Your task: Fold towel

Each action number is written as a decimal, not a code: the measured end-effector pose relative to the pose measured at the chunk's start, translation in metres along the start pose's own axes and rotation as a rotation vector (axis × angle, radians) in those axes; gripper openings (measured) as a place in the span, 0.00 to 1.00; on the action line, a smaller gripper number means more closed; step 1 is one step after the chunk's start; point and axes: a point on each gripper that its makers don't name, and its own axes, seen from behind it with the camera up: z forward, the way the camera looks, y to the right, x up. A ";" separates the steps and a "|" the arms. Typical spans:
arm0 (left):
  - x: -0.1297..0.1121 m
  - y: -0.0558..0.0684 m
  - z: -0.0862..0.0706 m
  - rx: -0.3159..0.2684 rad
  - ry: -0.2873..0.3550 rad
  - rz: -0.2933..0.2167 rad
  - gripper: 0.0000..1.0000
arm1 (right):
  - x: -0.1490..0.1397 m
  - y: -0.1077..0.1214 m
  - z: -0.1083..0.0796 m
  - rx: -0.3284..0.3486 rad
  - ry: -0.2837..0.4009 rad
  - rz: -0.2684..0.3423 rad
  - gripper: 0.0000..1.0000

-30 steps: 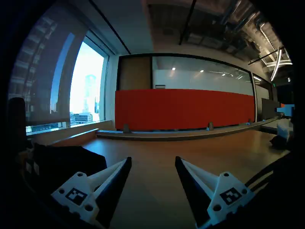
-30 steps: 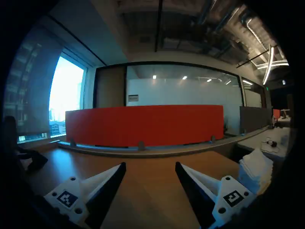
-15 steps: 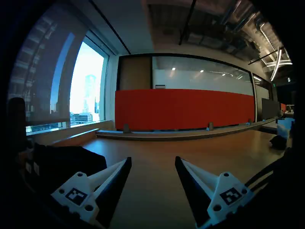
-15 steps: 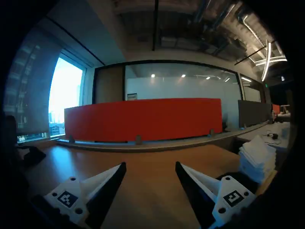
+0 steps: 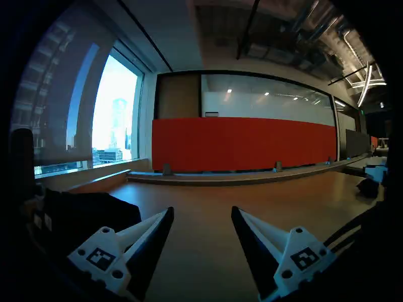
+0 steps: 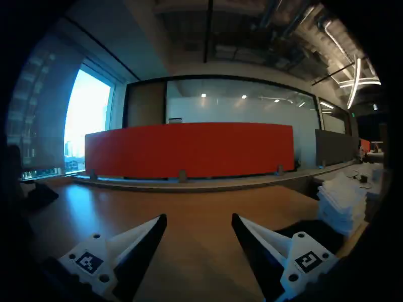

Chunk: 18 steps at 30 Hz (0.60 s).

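A stack of white folded towels point(image 6: 343, 202) stands at the right edge of the wooden table point(image 6: 201, 221) in the right gripper view. My right gripper point(image 6: 199, 225) hovers low over the table, open, nothing between its fingers, the stack off to its right. In the left gripper view my left gripper point(image 5: 201, 216) is also open and empty above the table point(image 5: 242, 201). Far right in that view I see a pale object with a dark part point(image 5: 374, 178), too small to identify.
A dark bulky object point(image 5: 80, 216) lies left of the left gripper. A dark flat thing point(image 6: 307, 230) lies below the towel stack. A red divider panel point(image 6: 189, 150) runs along the table's far edge. Another dark shape point(image 6: 35, 195) sits at far left.
The right gripper view has tilted downward: the red panel and the towel stack sit higher in the frame now. The left gripper has stayed still; the pale object at its far right shifted slightly.
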 end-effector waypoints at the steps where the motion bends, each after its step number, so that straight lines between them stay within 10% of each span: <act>1: 0.000 0.000 0.000 0.000 0.000 0.000 0.84 | -0.001 0.000 0.000 0.000 -0.001 -0.003 1.00; 18: 0.000 0.000 0.000 0.000 0.000 0.000 0.84 | -0.001 -0.003 -0.006 -0.003 0.019 -0.030 0.99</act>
